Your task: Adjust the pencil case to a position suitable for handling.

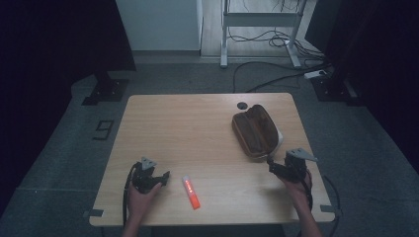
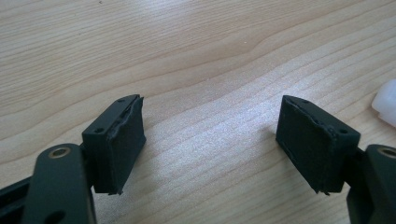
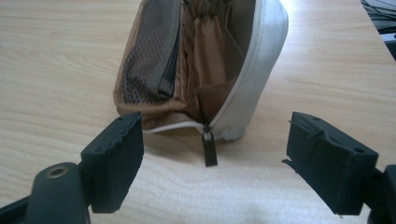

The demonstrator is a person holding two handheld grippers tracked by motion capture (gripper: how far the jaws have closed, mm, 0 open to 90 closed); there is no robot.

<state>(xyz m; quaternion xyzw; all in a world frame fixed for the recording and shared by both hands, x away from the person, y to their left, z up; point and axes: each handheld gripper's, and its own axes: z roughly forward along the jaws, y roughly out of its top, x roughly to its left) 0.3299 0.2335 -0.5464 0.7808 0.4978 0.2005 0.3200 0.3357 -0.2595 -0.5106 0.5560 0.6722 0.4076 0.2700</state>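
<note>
A brown zip case lies open on the right half of the wooden table, its white-edged side toward the right. In the right gripper view the case shows a mesh pocket and fabric dividers, and its dark zipper pull hangs toward me. My right gripper stands open just short of that end of the case, and from above my right gripper sits at the case's near corner. An orange-red pen lies near the front edge. My left gripper rests open to the left of the pen, and my left gripper has only bare wood between its fingers.
A small white rounded end pokes in at the right edge of the left gripper view. A dark cable hole sits at the table's far edge. Behind the table stand a metal desk frame and floor cables.
</note>
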